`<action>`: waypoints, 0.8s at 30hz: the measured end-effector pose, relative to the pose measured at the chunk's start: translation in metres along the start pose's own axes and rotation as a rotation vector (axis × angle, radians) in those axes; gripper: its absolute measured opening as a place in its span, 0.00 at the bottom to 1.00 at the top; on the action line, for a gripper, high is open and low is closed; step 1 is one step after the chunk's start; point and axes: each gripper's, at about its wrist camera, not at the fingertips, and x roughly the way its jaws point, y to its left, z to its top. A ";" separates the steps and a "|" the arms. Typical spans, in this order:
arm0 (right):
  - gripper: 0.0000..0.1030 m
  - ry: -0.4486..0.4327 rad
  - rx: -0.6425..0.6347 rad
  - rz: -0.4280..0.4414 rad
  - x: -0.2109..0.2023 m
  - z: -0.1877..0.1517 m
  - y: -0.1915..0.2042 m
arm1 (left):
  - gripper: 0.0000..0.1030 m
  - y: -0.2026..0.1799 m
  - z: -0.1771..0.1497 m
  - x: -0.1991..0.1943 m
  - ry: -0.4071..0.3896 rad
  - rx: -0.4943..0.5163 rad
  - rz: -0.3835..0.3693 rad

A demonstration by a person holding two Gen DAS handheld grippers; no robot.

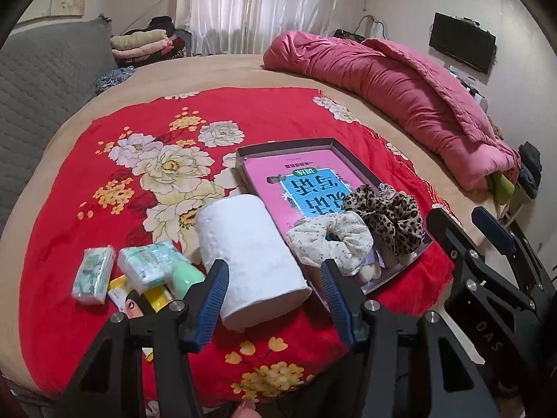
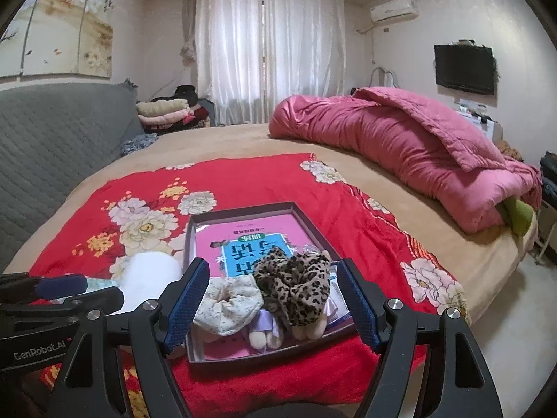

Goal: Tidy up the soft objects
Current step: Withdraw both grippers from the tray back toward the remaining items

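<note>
Your left gripper (image 1: pixel 275 296) is wide open around the white paper roll (image 1: pixel 252 261), not squeezing. Your right gripper (image 2: pixel 273 299) is wide open, empty. Leopard-print fabric scrunchie (image 2: pixel 296 285) and cream floral scrunchie (image 2: pixel 229 304) sit in the shallow dark tray (image 2: pixel 243 362).

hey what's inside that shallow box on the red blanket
In the shallow box: a pink book lying flat, with a leopard scrunchie, a cream floral scrunchie and a small plush toy on it. The scrunchies hide most of the toy.
</note>
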 end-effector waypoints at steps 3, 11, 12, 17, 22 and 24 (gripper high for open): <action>0.75 0.002 -0.010 0.003 -0.003 0.000 0.004 | 0.53 0.003 -0.003 -0.004 -0.002 -0.005 -0.002; 0.75 -0.001 -0.043 0.011 -0.013 0.000 0.014 | 0.53 0.014 -0.010 -0.015 -0.010 -0.021 -0.003; 0.75 -0.001 -0.047 0.014 -0.014 0.000 0.016 | 0.53 0.015 -0.011 -0.016 -0.011 -0.025 -0.004; 0.75 -0.002 -0.071 0.034 -0.019 0.001 0.024 | 0.53 0.022 -0.016 -0.022 -0.012 -0.033 -0.001; 0.75 -0.004 -0.101 0.054 -0.023 0.002 0.035 | 0.53 0.032 -0.021 -0.028 -0.012 -0.052 0.006; 0.75 -0.003 -0.117 0.063 -0.024 0.003 0.040 | 0.53 0.035 -0.023 -0.030 -0.009 -0.061 0.008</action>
